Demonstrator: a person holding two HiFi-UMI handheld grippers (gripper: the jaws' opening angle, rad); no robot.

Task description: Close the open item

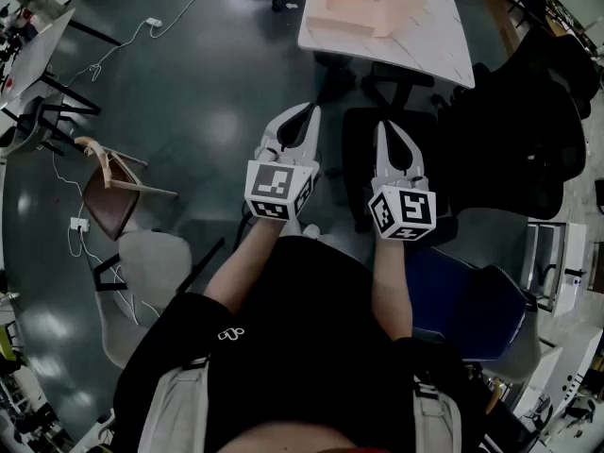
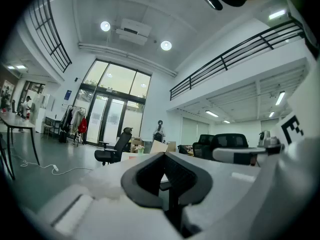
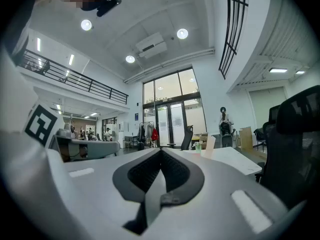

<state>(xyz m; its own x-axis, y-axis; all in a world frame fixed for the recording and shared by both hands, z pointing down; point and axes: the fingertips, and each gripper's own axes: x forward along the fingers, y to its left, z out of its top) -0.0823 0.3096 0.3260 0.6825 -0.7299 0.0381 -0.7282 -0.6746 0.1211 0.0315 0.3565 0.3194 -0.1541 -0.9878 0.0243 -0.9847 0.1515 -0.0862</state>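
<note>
An open cardboard box (image 1: 363, 3) with raised flaps stands on a white table (image 1: 429, 41) at the far side of the head view, well beyond both grippers. My left gripper (image 1: 308, 114) is held at waist height, shut and empty, pointing toward the table. My right gripper (image 1: 390, 128) is beside it, also shut with nothing between its fingers. In the left gripper view the jaw tips (image 2: 164, 154) meet, with a box flap (image 2: 158, 146) just beyond them. In the right gripper view the tips (image 3: 161, 150) meet too, and the table (image 3: 227, 159) lies to the right.
Black office chairs (image 1: 387, 83) stand between me and the table, with another (image 1: 524, 130) at the right. A wooden chair (image 1: 113, 192) and cables (image 1: 123, 45) are on the grey floor at left. A blue chair (image 1: 467, 300) sits at my right.
</note>
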